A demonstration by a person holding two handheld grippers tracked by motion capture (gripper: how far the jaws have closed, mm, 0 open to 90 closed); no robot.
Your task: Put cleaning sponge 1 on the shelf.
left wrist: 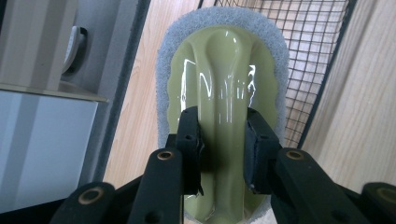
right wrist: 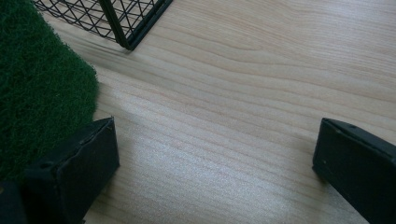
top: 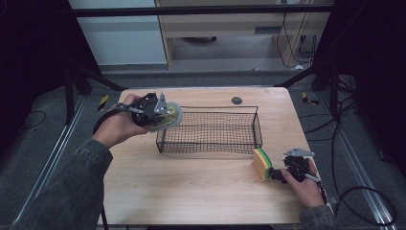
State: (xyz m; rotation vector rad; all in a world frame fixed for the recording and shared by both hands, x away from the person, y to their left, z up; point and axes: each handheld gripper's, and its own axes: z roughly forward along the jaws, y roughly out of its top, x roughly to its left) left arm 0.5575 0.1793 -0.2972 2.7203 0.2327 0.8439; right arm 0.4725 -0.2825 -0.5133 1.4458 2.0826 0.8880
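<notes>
My left gripper (top: 160,116) hangs above the table's back left, just left of the black wire basket (top: 210,143). In the left gripper view its jaws are shut (left wrist: 223,154) on the raised ridge of a pale green plastic scrubber (left wrist: 224,74) backed by a grey pad (left wrist: 163,60). That scrubber (top: 171,116) is off the table, close to the basket's left end. My right gripper (top: 278,174) rests low at the front right beside a yellow and green sponge (top: 261,164) standing on edge. Its jaws are wide open (right wrist: 215,172) over bare wood, with the sponge's green side (right wrist: 42,84) outside the left jaw.
The wooden table (top: 191,191) carries the basket across its middle; one basket corner (right wrist: 128,39) appears in the right gripper view. A small dark round disc (top: 236,100) sits near the back edge. Cables (top: 364,201) lie on the floor to the right.
</notes>
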